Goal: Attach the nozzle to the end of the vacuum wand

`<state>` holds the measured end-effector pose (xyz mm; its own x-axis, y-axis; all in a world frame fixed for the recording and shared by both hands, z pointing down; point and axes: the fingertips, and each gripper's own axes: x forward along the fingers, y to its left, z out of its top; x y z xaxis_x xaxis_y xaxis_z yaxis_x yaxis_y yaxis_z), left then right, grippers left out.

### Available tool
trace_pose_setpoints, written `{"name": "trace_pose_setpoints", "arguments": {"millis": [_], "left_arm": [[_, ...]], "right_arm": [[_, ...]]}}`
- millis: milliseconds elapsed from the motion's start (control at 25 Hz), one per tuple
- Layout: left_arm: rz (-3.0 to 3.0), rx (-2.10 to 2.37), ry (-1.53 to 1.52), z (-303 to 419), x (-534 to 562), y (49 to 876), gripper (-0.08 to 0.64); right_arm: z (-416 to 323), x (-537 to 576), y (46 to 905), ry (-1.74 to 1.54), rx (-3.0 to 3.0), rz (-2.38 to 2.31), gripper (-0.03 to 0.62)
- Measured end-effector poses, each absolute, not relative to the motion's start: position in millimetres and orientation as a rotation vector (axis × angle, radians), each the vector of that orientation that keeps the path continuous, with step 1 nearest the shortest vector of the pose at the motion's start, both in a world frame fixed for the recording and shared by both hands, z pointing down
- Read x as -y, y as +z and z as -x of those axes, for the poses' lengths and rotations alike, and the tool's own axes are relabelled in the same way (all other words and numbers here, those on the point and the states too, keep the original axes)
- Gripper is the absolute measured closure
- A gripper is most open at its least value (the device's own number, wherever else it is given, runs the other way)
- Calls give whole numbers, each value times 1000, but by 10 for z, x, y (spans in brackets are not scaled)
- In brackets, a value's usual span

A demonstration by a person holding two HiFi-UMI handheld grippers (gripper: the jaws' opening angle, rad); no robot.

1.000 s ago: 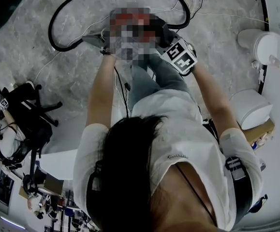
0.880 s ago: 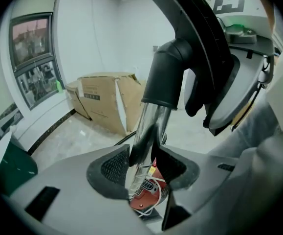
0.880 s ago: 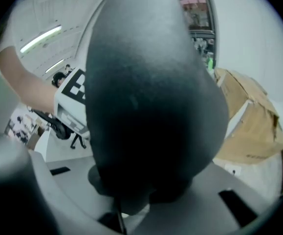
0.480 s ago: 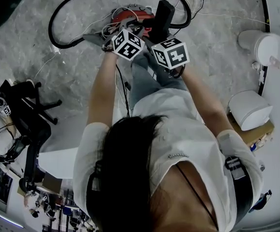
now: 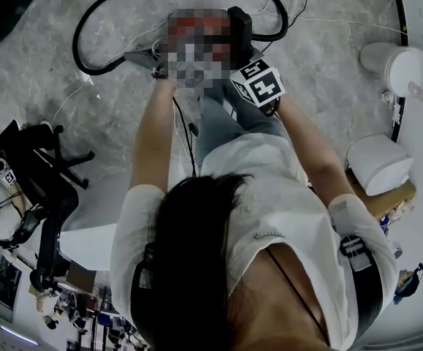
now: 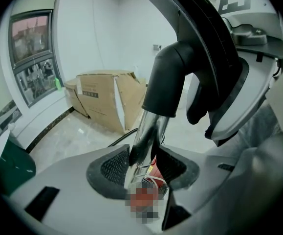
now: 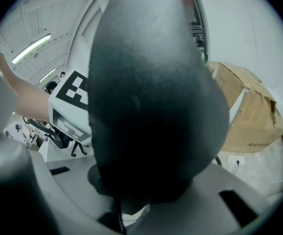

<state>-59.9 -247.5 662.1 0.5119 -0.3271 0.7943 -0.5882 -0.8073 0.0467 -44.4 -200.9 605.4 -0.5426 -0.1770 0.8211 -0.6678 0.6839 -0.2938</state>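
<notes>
Left gripper (image 6: pixel 143 168): pinching the shiny wand (image 6: pixel 148 131) low on the tube, pads tight on both sides. Right gripper (image 7: pixel 146 195): clamped on the black nozzle (image 7: pixel 151 97), which fills its view.

In the left gripper view the nozzle's collar (image 6: pixel 168 77) sits over the wand's top end. The joint is in the air just past your hands, above the floor (image 5: pixel 343 42). Can't tell if it's fully home.

The step looks like seating the joint:
- Hold the wand dead steady with the left.
- Keep collar and tube on one line.
- Push straight along the tube with a small twist.
- Don't lever sideways, or the tube may slip in the pads.

Versus half a second ago:
- The right gripper's marker cube (image 5: pixel 258 82) shows a turned face, so that wrist has rolled.
- The nozzle stands much where it was.
- The hose (image 5: pixel 87 42) loop on the floor is unchanged.
</notes>
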Motion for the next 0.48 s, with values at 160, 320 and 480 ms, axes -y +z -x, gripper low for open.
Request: {"name": "trace_pose_setpoints", "arguments": {"millis": [160, 320, 480], "left_arm": [[-2444, 777, 1159, 590, 2498, 6626, 390], [-2438, 782, 1163, 588, 2504, 6632, 390], [-2433, 777, 1166, 575, 2491, 6660, 390]], "right_arm": [[447, 2048, 6049, 829, 2089, -702, 479], [432, 2043, 6061, 849, 2080, -697, 469], [392, 1995, 6121, 872, 2059, -671, 378]]}}
